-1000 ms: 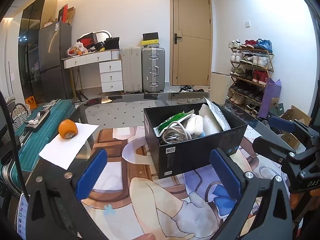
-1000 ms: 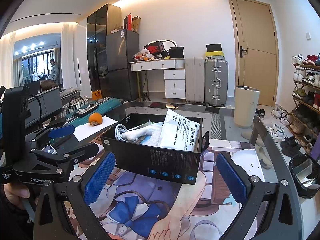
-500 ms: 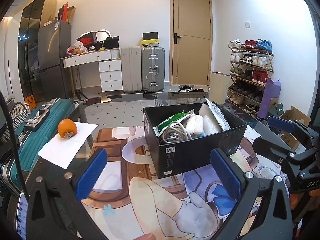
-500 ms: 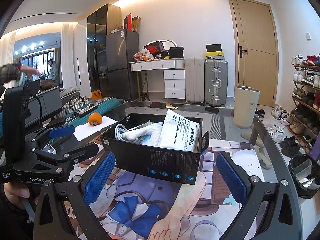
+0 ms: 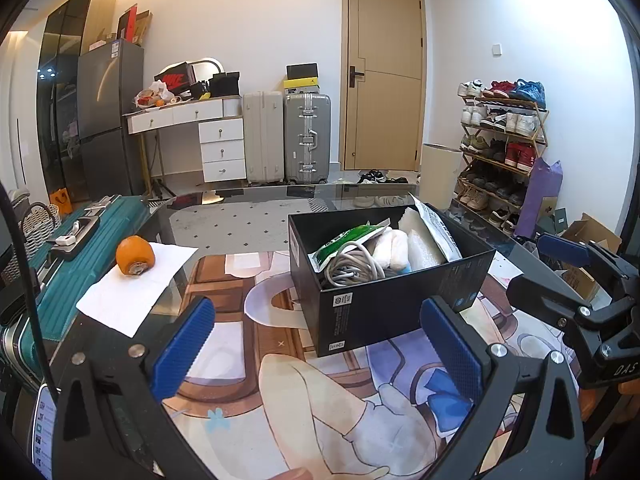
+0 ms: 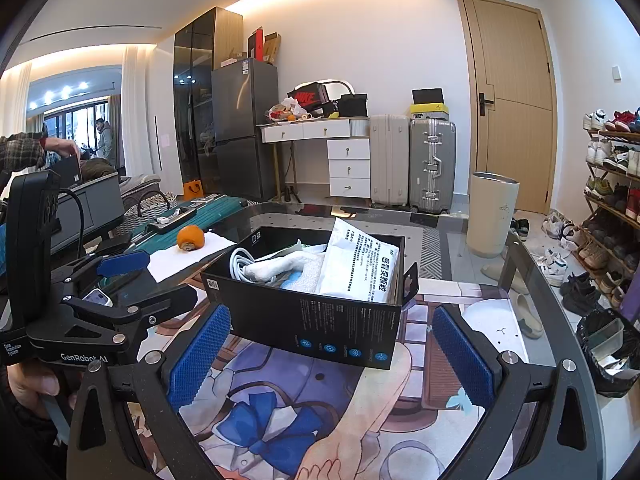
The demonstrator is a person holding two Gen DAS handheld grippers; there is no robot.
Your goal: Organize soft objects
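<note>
My left tongs (image 5: pixel 318 346) and right tongs (image 6: pixel 330 352) both gape wide, holding nothing, above the illustrated mat (image 5: pixel 320 420). The black box (image 5: pixel 400 304) of soft items sits just ahead, between them.

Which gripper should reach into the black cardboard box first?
Probably right. The right gripper, open, faces the black cardboard box squarely, box between its fingers' line. The left gripper, also open, sees the box offset toward its right finger.
</note>
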